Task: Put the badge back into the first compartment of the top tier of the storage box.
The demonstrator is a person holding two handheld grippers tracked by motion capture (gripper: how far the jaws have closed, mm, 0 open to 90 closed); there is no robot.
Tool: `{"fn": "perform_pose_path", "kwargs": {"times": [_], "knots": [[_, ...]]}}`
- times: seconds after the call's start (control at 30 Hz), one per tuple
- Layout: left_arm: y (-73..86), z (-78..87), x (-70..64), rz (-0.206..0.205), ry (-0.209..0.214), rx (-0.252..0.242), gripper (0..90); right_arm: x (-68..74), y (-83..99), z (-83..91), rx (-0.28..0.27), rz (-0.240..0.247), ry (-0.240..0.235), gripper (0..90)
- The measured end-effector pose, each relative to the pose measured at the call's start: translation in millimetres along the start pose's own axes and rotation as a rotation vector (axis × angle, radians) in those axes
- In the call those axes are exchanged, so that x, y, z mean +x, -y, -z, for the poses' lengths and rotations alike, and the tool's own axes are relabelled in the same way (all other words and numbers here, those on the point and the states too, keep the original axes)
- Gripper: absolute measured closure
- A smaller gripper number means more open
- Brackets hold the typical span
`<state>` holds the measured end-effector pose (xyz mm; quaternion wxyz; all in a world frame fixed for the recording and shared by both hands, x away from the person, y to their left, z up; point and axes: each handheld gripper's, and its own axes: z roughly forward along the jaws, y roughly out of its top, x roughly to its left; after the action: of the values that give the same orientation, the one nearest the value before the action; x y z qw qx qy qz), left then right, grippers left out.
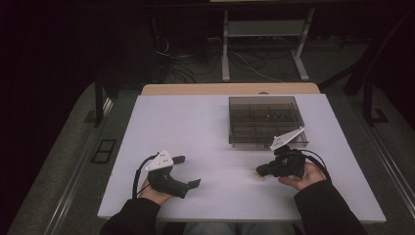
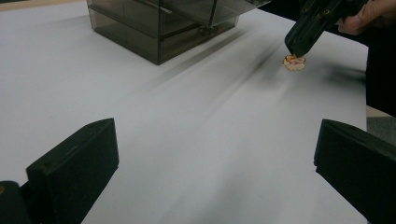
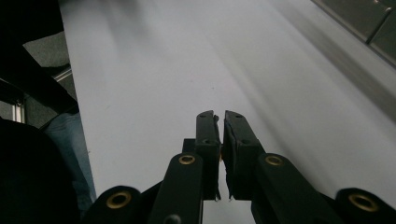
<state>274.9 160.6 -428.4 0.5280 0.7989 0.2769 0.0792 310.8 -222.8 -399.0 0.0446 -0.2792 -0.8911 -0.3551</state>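
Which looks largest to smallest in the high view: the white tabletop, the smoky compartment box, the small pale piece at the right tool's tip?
1. White tabletop
2. Smoky compartment box
3. Small pale piece, a speck beside the right tool

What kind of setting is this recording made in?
Probably a lab or workshop recording station, not a home: a bare white table lit in a dark room, loose cables on the floor behind it near a metal desk frame, and a smoky plastic compartment box.
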Motion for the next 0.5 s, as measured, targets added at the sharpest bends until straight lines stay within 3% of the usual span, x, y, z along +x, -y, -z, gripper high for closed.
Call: {"fn": "perform_pose_path", "kwargs": {"times": [0.5], "knots": [[0.0, -0.1, -0.4, -0.002, -0.003, 0.003, 0.0, 5.1, -4.7, 12.9, 0.015, 0.009, -0.004, 83.6]]}}
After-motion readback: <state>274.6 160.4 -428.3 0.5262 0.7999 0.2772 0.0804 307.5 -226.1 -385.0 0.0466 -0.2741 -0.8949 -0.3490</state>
